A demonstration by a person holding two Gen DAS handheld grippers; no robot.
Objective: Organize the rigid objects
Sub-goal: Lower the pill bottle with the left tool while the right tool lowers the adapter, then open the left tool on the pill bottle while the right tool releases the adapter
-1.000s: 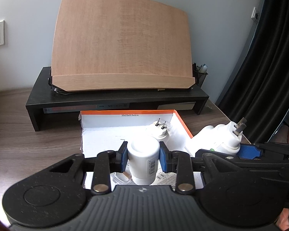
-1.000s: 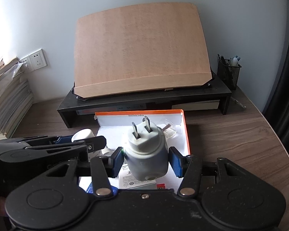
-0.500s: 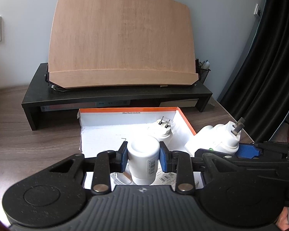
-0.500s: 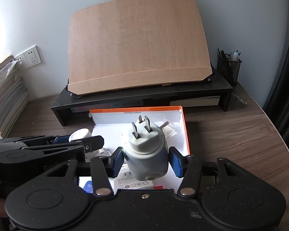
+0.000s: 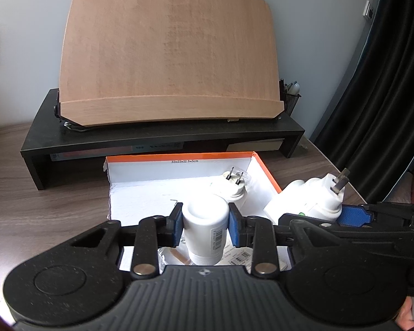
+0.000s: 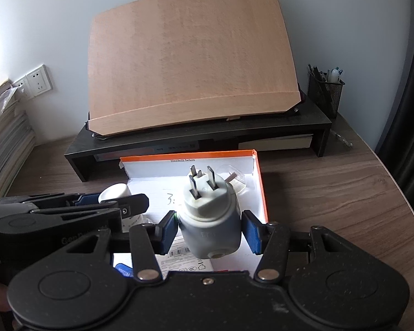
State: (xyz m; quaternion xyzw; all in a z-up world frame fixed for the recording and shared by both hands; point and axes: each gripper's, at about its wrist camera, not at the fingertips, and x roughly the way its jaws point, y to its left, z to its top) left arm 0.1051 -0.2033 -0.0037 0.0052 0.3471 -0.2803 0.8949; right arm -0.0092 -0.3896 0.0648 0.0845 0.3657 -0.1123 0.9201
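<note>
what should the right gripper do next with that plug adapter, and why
Probably lower it into the orange-edged box and let go. The right gripper is shut on the white plug adapter, prongs up, held over the box's near right part. A smaller plug already lies in the far right corner, so set it short of that.

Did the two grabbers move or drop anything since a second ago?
Nothing visibly changed hands, and the board and shelf only slid a little in each view. The left gripper still clamps the white bottle and the right gripper still clamps the grey plug adapter, both over the orange-edged box. The small white plug still lies in the box.
</note>
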